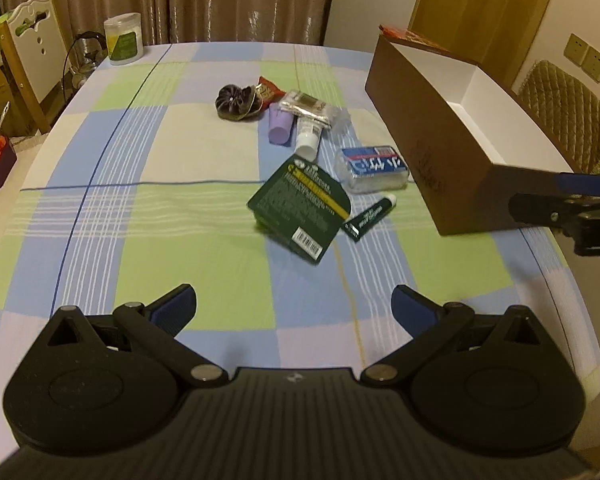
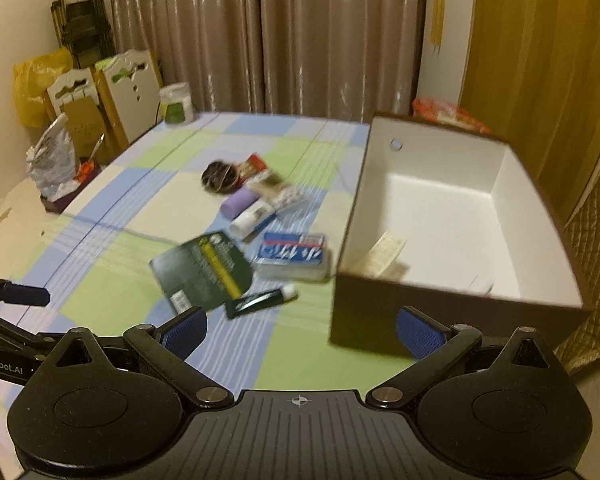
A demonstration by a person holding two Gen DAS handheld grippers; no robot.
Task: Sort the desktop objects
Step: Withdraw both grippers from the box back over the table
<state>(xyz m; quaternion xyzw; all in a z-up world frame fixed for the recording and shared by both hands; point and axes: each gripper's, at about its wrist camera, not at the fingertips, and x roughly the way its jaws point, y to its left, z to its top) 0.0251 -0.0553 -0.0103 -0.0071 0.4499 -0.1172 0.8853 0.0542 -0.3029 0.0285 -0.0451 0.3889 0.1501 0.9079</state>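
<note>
Hovering above the near edge of the table (image 1: 100,208), both grippers are hanging with their jaws spread wide and nothing between them: the left gripper (image 1: 294,306) is facing the clutter head-on, the right gripper (image 2: 300,330) is sitting nearer the brown box (image 2: 440,216) at the table's right edge. The things to be sorted are lying in a loose string from the table's middle toward that box: a dark green card packet (image 1: 300,204) nearest, a small dark tube (image 1: 370,218) just beside its right corner, a clear case with a blue label (image 1: 374,168) close to the box wall, then a white tube (image 1: 310,136) and a lilac cylinder (image 1: 280,126) side by side, a crinkly foil sachet (image 1: 306,106) resting over their far ends, and a dark scrunchie (image 1: 234,100) against a red wrapper (image 1: 267,89) farthest off. The box is looking almost empty, only a slip of paper (image 2: 384,254) leaning inside, so I am judging the sorting as barely begun. The flat packet is looking awkward: lying flush on the cloth, it could slide away or drag the tablecloth up with it. Reaching for the white tube could nudge the lilac cylinder into rolling, and the sachet could slip off.
</note>
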